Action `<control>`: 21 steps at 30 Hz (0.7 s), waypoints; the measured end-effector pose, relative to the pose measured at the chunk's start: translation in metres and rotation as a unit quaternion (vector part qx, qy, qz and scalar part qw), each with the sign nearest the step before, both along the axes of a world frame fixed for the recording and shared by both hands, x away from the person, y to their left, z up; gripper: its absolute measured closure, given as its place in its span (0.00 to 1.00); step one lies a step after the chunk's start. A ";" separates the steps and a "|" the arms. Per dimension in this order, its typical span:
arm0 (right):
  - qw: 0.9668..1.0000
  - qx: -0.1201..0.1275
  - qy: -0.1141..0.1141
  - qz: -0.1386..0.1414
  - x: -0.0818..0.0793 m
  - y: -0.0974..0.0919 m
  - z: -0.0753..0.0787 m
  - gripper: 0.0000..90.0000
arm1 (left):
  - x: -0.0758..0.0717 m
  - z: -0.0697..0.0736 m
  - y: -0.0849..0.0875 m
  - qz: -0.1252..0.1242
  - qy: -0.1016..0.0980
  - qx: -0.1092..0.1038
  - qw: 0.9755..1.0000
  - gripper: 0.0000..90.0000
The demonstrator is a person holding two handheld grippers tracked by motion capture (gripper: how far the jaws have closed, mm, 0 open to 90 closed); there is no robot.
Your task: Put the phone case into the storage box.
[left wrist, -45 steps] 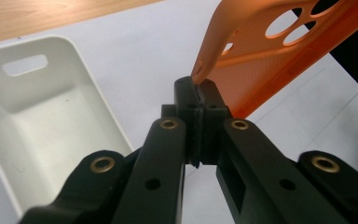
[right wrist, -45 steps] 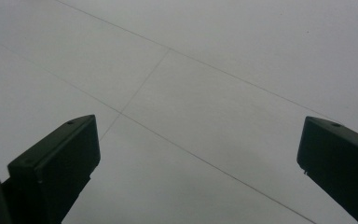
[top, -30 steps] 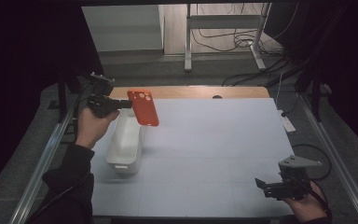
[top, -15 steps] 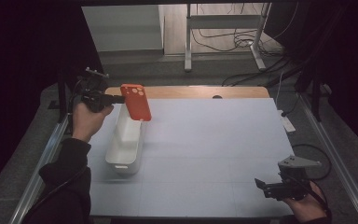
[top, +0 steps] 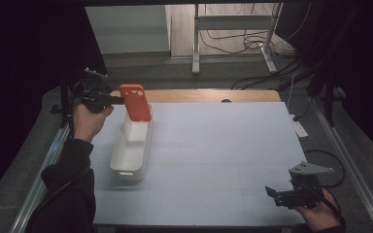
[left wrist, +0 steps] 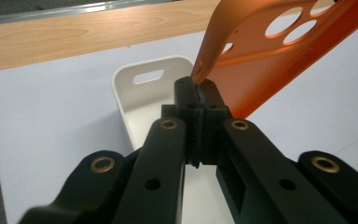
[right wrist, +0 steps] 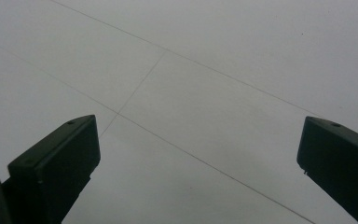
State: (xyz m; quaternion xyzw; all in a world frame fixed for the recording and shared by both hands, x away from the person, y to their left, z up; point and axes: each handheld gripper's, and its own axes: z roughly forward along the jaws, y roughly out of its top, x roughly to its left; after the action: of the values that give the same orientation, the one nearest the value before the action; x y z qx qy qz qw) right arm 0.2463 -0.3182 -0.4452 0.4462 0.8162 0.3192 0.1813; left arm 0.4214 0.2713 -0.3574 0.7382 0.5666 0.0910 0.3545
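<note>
While the left gripper [top: 112, 100] hangs over the far left part of the table [top: 213, 160], its jaws are pinched tight on the edge of an orange phone case [top: 135, 102], which sticks out to the side of the gripper and tilts above the far end of a white tray [top: 130, 154]. Seen along the left gripper view, the two black jaws meet with the thin rim of the case [left wrist: 261, 56] caught between their tips, the round camera holes of the case showing at the upper right, and the white tray [left wrist: 135, 100] with its slotted handle lying just below and behind on the pale sheet. From the high view the tray is a long narrow bin lying lengthwise away from the person, resting on the table's light covering, with a strip of bare wood [top: 209, 95] showing along the far edge. Near the front right corner the right gripper [top: 278, 194] is held low over the sheet, well apart from the tray and the case; its own view shows both jaws standing wide apart with nothing between them, just the plain table surface [right wrist: 191, 93] crossed by faint lines
</note>
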 end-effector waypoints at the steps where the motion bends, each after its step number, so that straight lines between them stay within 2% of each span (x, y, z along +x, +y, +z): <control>1: 1.000 0.000 0.000 0.001 0.000 0.000 0.000 0.00 | 0.002 -0.003 0.002 0.002 0.001 0.004 1.000 0.99; 21: 1.000 -0.005 0.002 0.004 0.000 0.001 0.000 0.00 | 0.022 -0.021 0.007 0.028 0.010 0.024 0.999 0.99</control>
State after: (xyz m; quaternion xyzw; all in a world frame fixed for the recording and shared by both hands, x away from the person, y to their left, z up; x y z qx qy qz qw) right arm 0.2462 -0.3175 -0.4455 0.4422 0.8199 0.3156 0.1807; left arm 0.4434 0.2787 -0.3785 0.7312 0.5881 0.1070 0.3288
